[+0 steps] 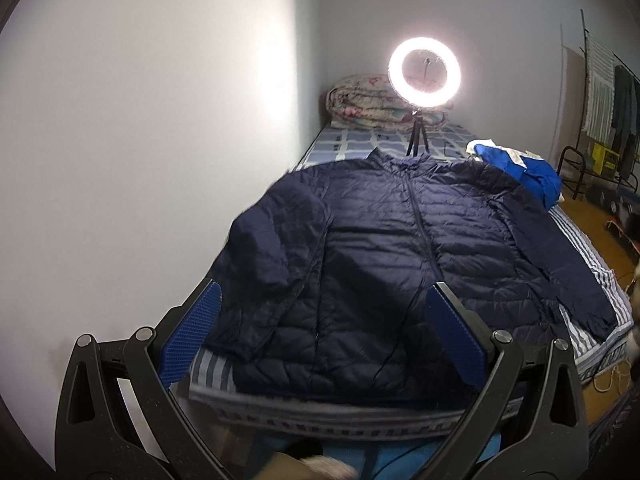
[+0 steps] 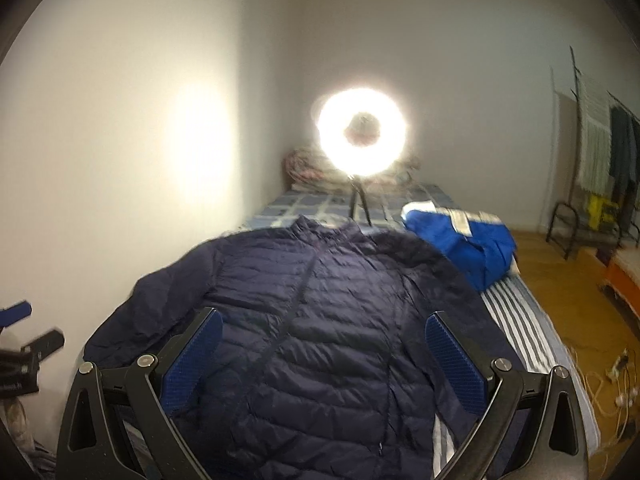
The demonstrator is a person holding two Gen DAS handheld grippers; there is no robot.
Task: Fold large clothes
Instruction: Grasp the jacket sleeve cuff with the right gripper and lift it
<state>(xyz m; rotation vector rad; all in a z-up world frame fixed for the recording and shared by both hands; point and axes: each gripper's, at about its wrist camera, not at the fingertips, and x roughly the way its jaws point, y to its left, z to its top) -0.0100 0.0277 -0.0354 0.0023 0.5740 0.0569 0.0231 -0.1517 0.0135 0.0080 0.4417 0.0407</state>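
Note:
A navy quilted puffer jacket [image 1: 384,248] lies flat on the bed, zipper up, collar toward the far end, both sleeves spread out. It also shows in the right wrist view [image 2: 320,320]. My left gripper [image 1: 322,300] is open and empty, held above the jacket's hem near the foot of the bed. My right gripper [image 2: 324,328] is open and empty above the jacket's lower right half. The left gripper's fingers [image 2: 24,328] show at the left edge of the right wrist view.
The bed [image 1: 592,276] has a striped sheet and stands against a white wall on the left. A bright ring light on a tripod [image 1: 424,74] stands behind the collar. A blue garment [image 1: 520,172] lies at the far right, a folded quilt [image 1: 360,100] at the head. A clothes rack [image 2: 600,160] stands at the right.

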